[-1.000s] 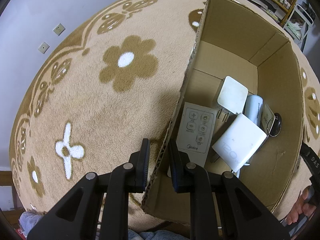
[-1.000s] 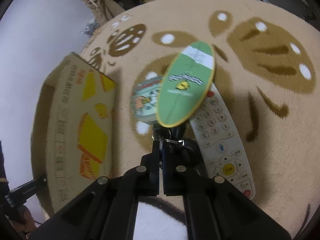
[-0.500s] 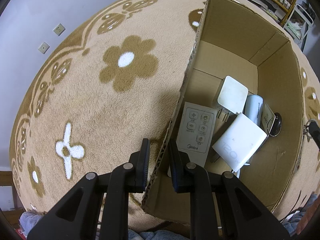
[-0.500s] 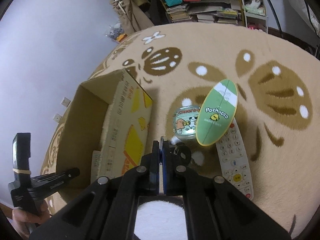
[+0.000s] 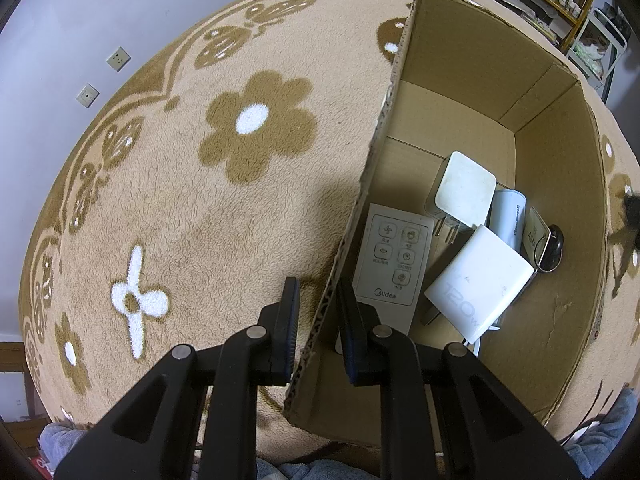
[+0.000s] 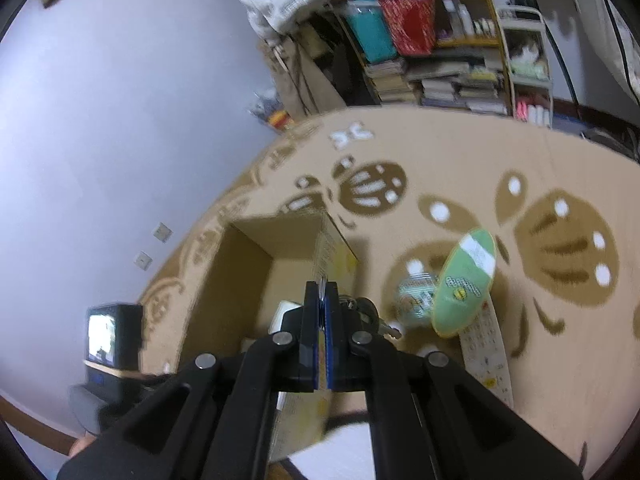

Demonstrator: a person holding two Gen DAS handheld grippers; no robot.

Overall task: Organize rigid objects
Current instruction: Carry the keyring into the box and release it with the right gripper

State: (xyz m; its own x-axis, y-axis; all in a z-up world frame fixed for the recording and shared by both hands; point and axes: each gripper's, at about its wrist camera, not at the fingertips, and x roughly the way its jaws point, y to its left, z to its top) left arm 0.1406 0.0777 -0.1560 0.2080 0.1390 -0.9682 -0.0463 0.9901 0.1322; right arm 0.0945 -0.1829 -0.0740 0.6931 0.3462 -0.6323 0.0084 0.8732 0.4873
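An open cardboard box (image 5: pixel 460 40) stands on the flowered carpet. My left gripper (image 5: pixel 316 316) is shut on its near side wall, one finger outside and one inside. In the box lie a white Midea remote (image 5: pixel 394 258), two white chargers (image 5: pixel 466 190) (image 5: pixel 480 284), a white cylinder (image 5: pixel 508 216) and a small black item with a ring (image 5: pixel 554 248). My right gripper (image 6: pixel 321 288) is shut on a thin key ring, with the keys (image 6: pixel 366 308) hanging to its right. It hovers above the box (image 6: pixel 240 272) at its right wall.
On the carpet to the right of the box lie a green oval case (image 6: pixel 464 284), a round printed tin (image 6: pixel 416 296) and a grey remote (image 6: pixel 486 356). Crowded shelves (image 6: pixel 440 72) line the far wall. The left hand-held device (image 6: pixel 112 332) shows at lower left.
My right gripper has risen with the keys, from just above the green case and remote to high over the box's edge. The left gripper and the box have not moved.
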